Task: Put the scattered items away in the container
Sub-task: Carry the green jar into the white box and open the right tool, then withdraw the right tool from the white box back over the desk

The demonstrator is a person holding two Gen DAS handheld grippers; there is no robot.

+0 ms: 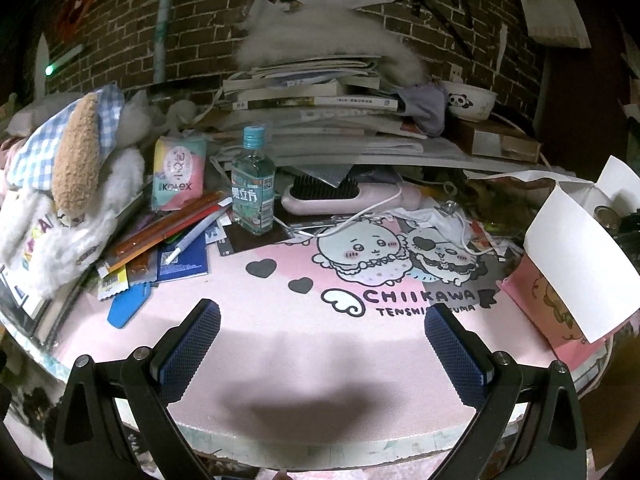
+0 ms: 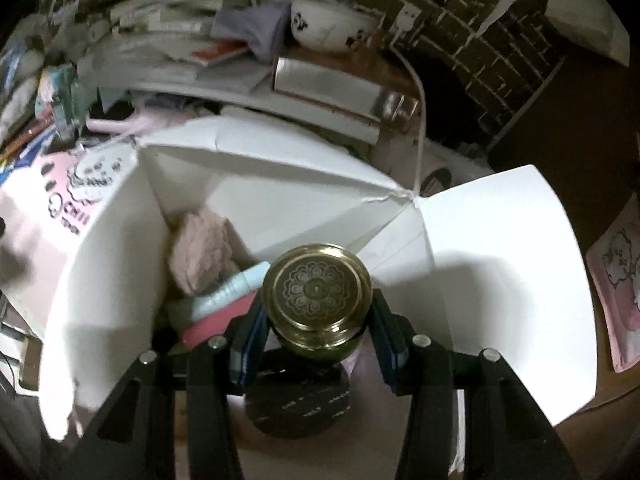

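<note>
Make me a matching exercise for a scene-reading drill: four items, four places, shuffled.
Items:
1 brass jar
2 clear bottle
3 panda bowl
4 pink hairbrush

Places:
A on a box by the brick wall
B between the right gripper pads, over the white box
C lying behind the mat
D upright beside the pens

Pairs: 1-B, 2-D, 3-A, 4-C

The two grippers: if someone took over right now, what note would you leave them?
Left gripper: open, empty, above the pink desk mat.
Right gripper: shut on a brass jar, held over the open white box.
Done: a fluffy pink item, a pale blue tube and a dark round lid lie in the box.
Left: release the jar, then collect the bottle, pens and hairbrush.
</note>
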